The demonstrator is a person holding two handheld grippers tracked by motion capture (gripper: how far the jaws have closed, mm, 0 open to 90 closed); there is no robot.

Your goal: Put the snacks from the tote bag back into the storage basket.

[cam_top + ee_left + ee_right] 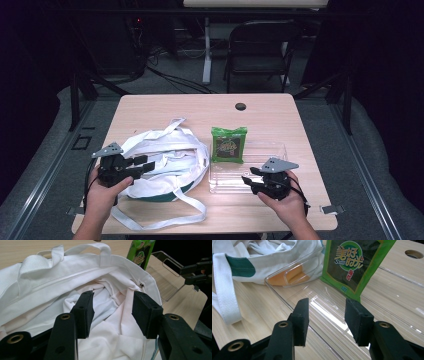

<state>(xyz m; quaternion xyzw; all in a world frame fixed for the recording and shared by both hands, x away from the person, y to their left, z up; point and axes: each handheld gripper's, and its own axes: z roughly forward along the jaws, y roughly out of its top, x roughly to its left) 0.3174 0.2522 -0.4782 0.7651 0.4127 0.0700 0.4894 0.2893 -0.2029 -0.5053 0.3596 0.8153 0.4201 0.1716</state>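
While both pairs of tongs stand spread with nothing pinched between them, the work seems poised between a white tote bag and a green snack packet. On the tabletop, the bag lies slumped toward the left edge, its mouth gaping and its long straps trailing to the near edge, probably left open so something can go in. Left tongs hover over that opening; in the left gripper view the pads frame the crumpled lining without pressing it, as if ready to catch the rim and hold the mouth wide. A clear plastic tray sits just right of the bag, near the tabletop's middle, and the packet stands upright at its far left corner, leaning little, so its face is easy to reach. Right tongs rest low at the tray's near edge, aimed at the packet but well short of it; a reach forward would likely come next.
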